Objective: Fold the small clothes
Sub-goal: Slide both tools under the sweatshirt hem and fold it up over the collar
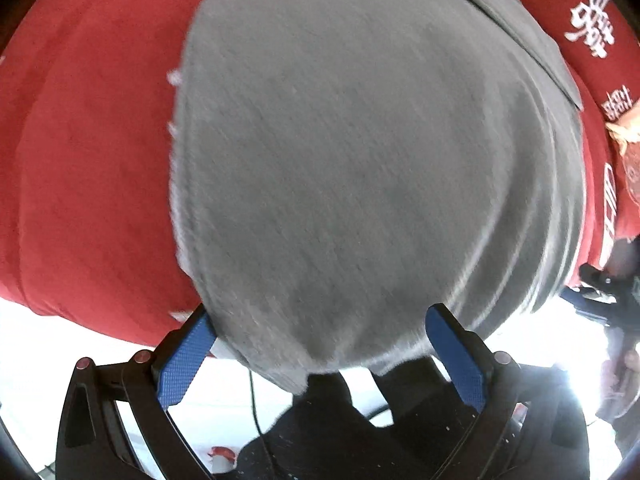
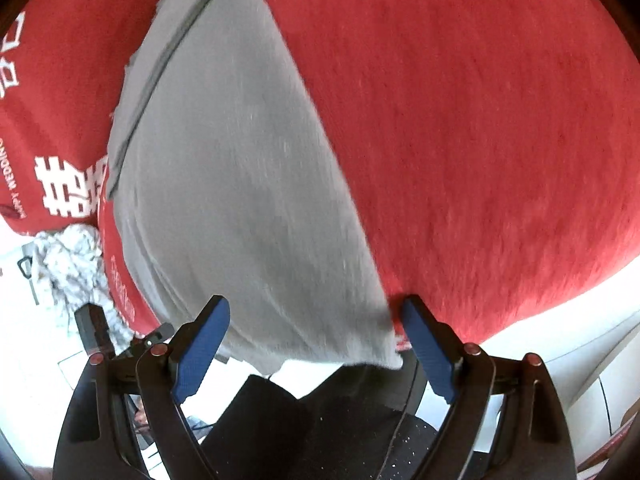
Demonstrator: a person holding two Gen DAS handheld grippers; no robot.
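Note:
A grey garment [image 1: 360,152] lies spread on a red cloth-covered table [image 1: 88,140]; it also shows in the right wrist view [image 2: 240,200]. Its near edge hangs over the table's front edge. My left gripper [image 1: 320,356] is open, its blue fingers [image 1: 184,360] either side of the garment's near edge, not clamping it. My right gripper [image 2: 316,352] is open too, blue fingers [image 2: 428,352] straddling the garment's near right corner. A folded band runs along the garment's far edge [image 2: 176,40].
The red cloth [image 2: 480,140] has white printed characters [image 2: 68,192] at its left. A white patterned bundle of fabric [image 2: 72,264] lies off the table's left edge. The other gripper [image 1: 612,300] shows at right. Dark trousers [image 2: 320,420] and bright floor lie below.

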